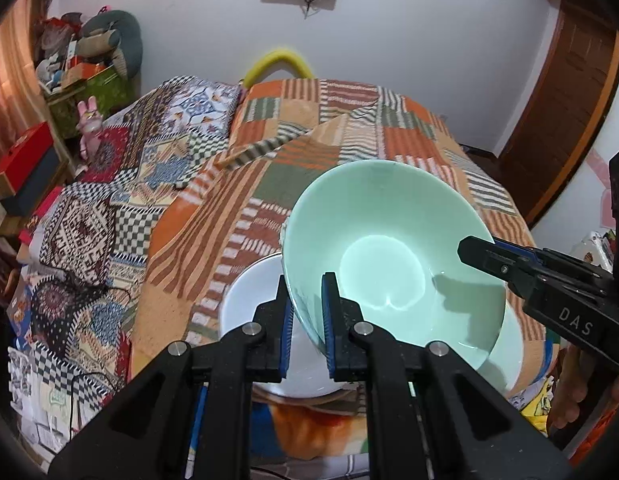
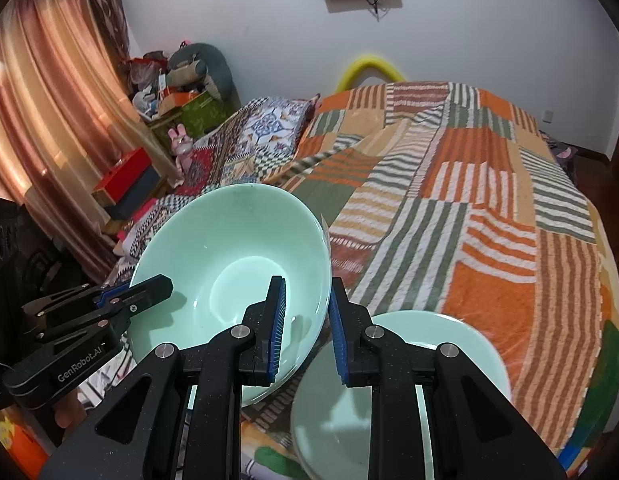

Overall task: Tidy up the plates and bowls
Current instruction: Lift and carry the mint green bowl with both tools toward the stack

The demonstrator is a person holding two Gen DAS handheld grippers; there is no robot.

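Note:
A mint green bowl [image 1: 389,256] is held tilted in the air above the bed, and it also shows in the right wrist view [image 2: 229,264]. My left gripper [image 1: 307,320] straddles its near-left rim, one finger inside and one outside, with a small gap at the pads. My right gripper [image 2: 307,328] straddles the opposite rim the same way and reaches in from the right in the left wrist view [image 1: 509,268]. A white plate [image 1: 253,304] lies on the bed under the bowl. A mint green plate [image 2: 409,384] lies on the bed below my right gripper.
The bed carries a striped orange, green and white patchwork blanket [image 2: 469,208] and a patterned quilt [image 1: 109,208]. Boxes and toys [image 1: 81,72] are piled at the far left by a curtain [image 2: 49,120]. A wooden door [image 1: 565,112] stands at the right.

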